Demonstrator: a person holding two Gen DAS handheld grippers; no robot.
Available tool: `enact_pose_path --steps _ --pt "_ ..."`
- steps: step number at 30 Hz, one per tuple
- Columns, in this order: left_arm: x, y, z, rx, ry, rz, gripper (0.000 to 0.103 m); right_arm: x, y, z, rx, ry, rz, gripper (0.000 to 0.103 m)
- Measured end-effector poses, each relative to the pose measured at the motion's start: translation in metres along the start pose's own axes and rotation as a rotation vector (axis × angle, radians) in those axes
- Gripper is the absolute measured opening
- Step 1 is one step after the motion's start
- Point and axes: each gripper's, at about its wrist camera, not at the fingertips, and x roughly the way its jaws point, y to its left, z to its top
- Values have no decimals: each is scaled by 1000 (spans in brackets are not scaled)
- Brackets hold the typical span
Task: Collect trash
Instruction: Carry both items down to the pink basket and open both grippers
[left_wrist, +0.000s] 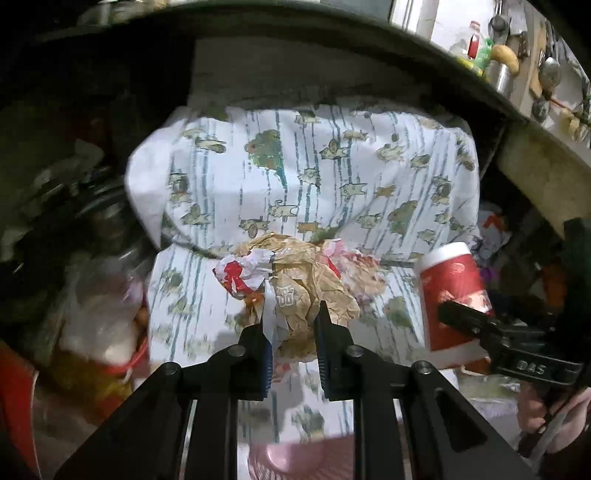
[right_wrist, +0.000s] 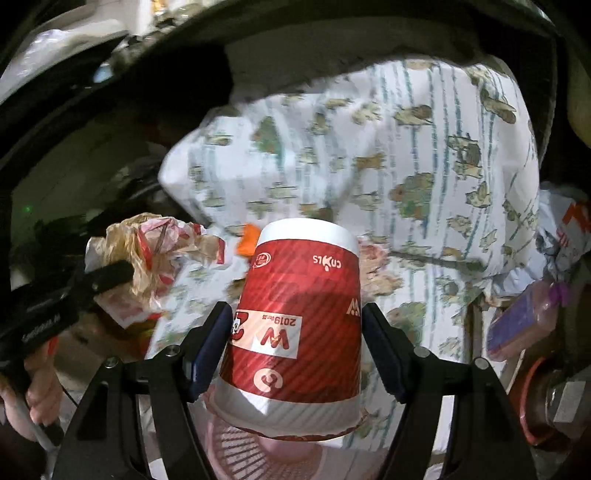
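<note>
The left hand-held gripper (left_wrist: 291, 325) pinches a crumpled wad of brown and red-and-white wrappers (left_wrist: 295, 284), its fingers closed into the paper's near edge, so the bulk of the wad hangs forward of the tips over the patterned cloth (left_wrist: 332, 166). To its right, the right hand-held gripper (right_wrist: 295, 332) clamps an upside-down red paper cup (right_wrist: 299, 317) across its middle, both pads pressed to the walls; the cup's long axis runs roughly away from the camera, white base far, open rim near. Directly beneath both grippers sits a pink perforated basket (right_wrist: 258, 454) (likely the bin for the trash), so the coming move seems to turn on each item hanging above that opening; the cup looks the nearer to it. Only the right wrist view shows the cup's print and a purple packet (right_wrist: 517, 321) at far right; only the left shows kitchen utensils (left_wrist: 546, 74) hanging beyond the dark ledge.
</note>
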Motion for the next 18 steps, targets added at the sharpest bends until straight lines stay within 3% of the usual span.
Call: enact_pose_path --steps 3,6,11,14,18 --pt "-36 -18 -21 44 2 8 21 -20 14 -19 2 13 48 70" --pt "-52 -27 -44 51 22 -1 21 -36 27 -41 -21 18 41 71" --pt "-43 -10 -91 -85 177 -44 21 -35 33 -81 25 93 63 71" --pt "-23 -4 -125 -121 354 -72 21 -19 34 -105 41 154 52 71" --pt "-11 -4 -155 -125 393 -33 21 10 37 -134 48 264 61 71"
